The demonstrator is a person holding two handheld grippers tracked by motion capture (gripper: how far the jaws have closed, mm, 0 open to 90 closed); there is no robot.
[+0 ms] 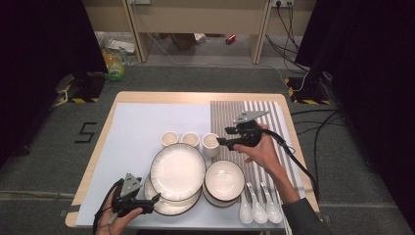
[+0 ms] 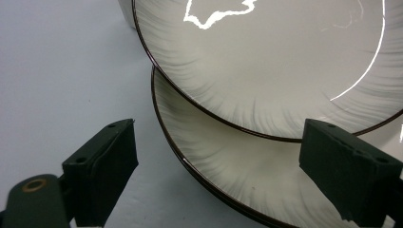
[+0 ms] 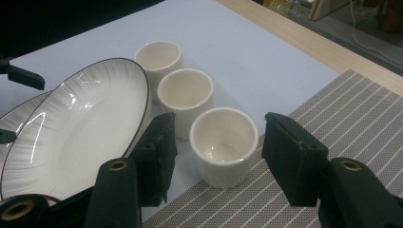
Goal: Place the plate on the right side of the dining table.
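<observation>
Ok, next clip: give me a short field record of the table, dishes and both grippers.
surface: table with a striped mat on its right
cups: three in a row; nearest cup partly on the mat
plates: upper plate overlapping lower plate
bowl: beside the plates
spoons: two
left gripper: open, astride the lower plate's rim
right gripper: open, fingers either side of the nearest cup, no contact

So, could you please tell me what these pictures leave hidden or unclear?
- High view: the lower dark-rimmed white plate, mostly covered by the upper plate.
- High view: the bowls beneath the top white bowl; their number is unclear.
- Left gripper view: both plates are cut off by the edges.
</observation>
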